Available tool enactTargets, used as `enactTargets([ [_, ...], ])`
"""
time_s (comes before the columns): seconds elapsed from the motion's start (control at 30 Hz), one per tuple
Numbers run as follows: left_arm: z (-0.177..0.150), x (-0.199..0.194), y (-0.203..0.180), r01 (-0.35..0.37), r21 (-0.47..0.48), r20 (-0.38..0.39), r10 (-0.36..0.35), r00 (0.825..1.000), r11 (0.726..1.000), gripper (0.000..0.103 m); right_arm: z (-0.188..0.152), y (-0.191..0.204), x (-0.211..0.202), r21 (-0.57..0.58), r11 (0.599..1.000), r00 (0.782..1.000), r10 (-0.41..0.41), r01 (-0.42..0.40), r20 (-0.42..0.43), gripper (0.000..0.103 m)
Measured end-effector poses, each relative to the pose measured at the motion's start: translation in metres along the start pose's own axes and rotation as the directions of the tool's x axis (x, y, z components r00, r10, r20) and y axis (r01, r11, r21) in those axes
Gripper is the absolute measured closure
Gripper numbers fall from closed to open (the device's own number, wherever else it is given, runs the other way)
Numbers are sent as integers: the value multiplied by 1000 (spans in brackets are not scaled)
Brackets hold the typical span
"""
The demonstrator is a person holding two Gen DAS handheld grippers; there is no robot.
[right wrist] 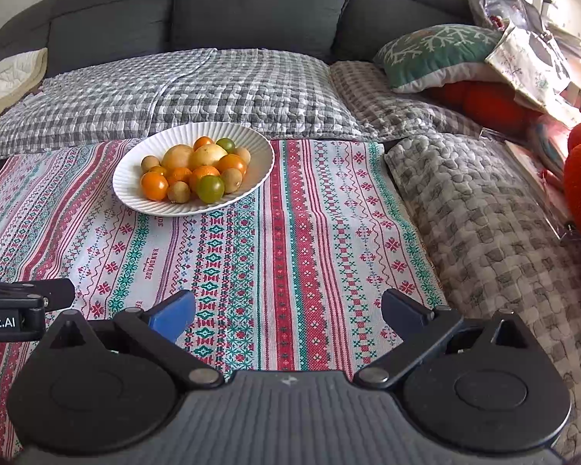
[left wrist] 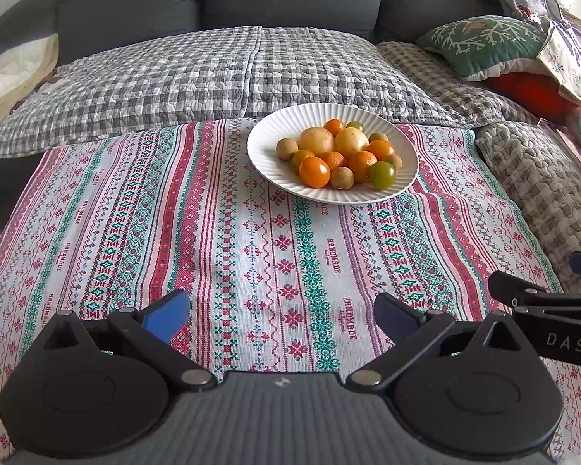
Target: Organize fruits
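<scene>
Where the fruit plate [left wrist: 267,143] sits, the cloth [left wrist: 251,252] reads "HANDMADE"

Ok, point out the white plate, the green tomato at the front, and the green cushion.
white plate [left wrist: 269,143], left wrist view, bare left rim.
green tomato [left wrist: 382,174], left wrist view, its middle.
green cushion [right wrist: 437,52], right wrist view, patterned face.

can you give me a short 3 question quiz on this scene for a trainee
1. True or false: the fruit lies scattered across the tablecloth.
2. Which best describes the plate? A) white and ridged, on the tablecloth B) blue, on the sofa C) upside down
3. Is anything between the fingers of the left gripper or the right gripper?

Key
1. False. It is all piled on the plate.
2. A.
3. No. Both are open, with only cloth showing between the fingers.
</scene>
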State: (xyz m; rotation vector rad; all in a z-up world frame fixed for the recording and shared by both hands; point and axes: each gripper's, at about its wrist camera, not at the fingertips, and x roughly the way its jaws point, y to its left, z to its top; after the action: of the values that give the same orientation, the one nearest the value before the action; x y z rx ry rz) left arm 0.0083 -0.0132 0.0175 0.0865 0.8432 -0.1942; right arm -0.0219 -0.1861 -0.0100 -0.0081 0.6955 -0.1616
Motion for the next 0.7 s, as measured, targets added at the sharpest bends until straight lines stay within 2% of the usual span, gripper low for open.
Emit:
enactTargets([
  [0.17,0,-3,1,-25,1,-6,25,1000,1000,11,3,8,1,-26,1000,1000,-10,10,4,1],
  [0.53,-1,-1,3,-63,5,-42,63,997,998,11,6,17,5,-10,1000,1000,-14,14,-22,1],
  [0.7,-1,-4,3,-61,2,-37,61,997,998,11,6,15,6,-8,1000,999,-21,21,-29,1],
])
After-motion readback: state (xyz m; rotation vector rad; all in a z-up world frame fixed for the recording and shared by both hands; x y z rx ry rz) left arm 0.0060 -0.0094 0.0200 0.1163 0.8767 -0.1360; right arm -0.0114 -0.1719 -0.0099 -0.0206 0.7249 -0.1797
